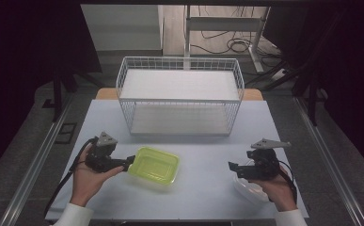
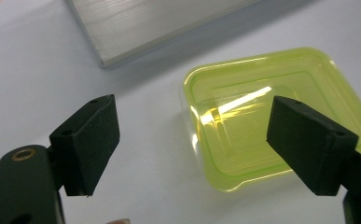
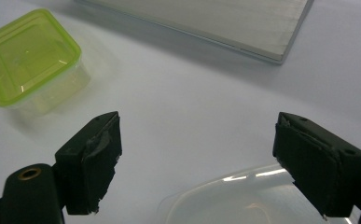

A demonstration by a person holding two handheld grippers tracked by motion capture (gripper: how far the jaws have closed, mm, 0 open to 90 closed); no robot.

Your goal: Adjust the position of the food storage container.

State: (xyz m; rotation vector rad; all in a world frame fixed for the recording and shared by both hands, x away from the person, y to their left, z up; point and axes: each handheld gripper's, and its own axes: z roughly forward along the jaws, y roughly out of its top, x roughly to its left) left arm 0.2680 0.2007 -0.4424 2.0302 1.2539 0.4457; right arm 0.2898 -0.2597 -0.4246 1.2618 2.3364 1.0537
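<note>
A small rectangular plastic box with a translucent yellow-green top and clear sides sits on the white table, left of centre. My left gripper is open at the box's left end. In the left gripper view the box lies ahead between the spread jaws of my left gripper, with one jaw over its edge. My right gripper is open above a clear plastic container at the front right. That container's rim shows low between the jaws of my right gripper. Neither gripper holds anything.
A white wire basket with a pale flat base stands at the back middle of the table. The base's corner also shows in the left gripper view. Bare tabletop separates the two containers. Cables lie on the floor beyond the table.
</note>
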